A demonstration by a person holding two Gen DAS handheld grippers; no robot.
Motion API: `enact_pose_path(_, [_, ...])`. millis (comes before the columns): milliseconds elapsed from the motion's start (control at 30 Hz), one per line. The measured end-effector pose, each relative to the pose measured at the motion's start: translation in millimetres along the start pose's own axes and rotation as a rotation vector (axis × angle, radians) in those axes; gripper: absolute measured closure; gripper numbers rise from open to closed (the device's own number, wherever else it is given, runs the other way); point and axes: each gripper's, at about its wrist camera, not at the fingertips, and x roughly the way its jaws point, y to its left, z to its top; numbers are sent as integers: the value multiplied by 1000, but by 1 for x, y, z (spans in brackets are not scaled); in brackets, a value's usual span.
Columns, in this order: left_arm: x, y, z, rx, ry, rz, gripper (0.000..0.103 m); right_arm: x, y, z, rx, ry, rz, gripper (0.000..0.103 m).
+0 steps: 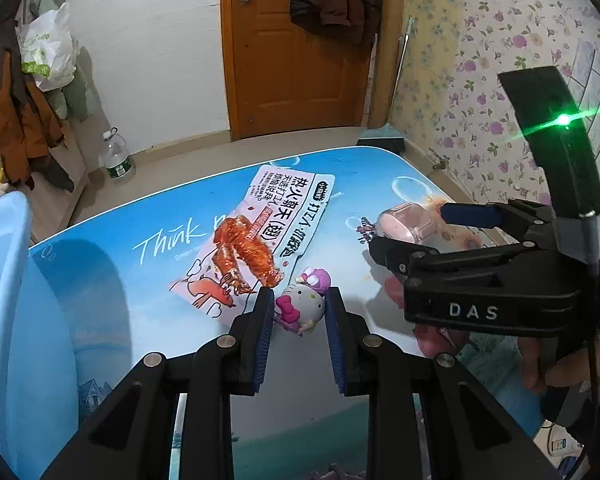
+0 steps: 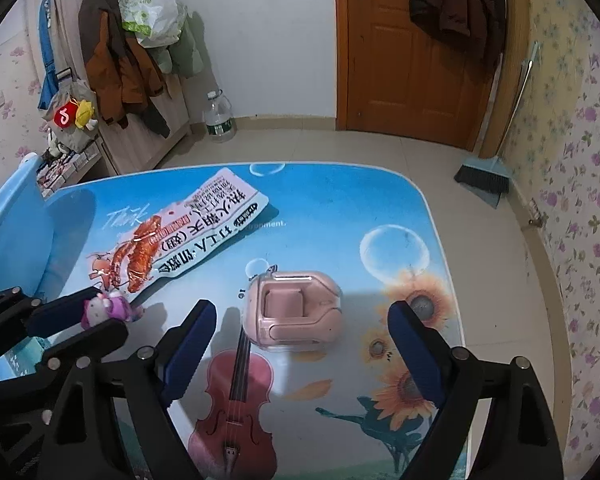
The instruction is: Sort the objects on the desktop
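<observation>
Clamping the half-hidden cat figurine (image 1: 300, 306), left hand-held gripper (image 1: 298, 308); right hand-held gripper (image 2: 300, 320) spread around pink case (image 2: 294, 310).

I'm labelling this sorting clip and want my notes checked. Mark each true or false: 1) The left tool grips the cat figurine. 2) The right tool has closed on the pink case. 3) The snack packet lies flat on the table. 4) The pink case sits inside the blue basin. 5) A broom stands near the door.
1) True: the left tool is shut on the cat figurine.
2) False: the right tool is open, its fingers apart on either side of the pink case, not touching it.
3) True: the snack packet lies flat on the table.
4) False: the case rests on the table; the blue basin is at the left edge.
5) True: a broom stands right of the door.
</observation>
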Motion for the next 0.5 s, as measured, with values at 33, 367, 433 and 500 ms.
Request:
enact_pose_path(33, [0,1,0,-2,0,0,79,2,1,0,-1,3,2,21])
enact_pose_path(367, [-4,7,-3,-17,-5,1,79,7,6,1,-6,15,-10,51])
enact_pose_path(433, [-5,7,-4,-18,-6,1,79,5,8,0,-5,14,-12,53])
enact_pose_path(500, [-6,8,-4,-18,-8,1,79,4,8,-1,-1,15,-13,53])
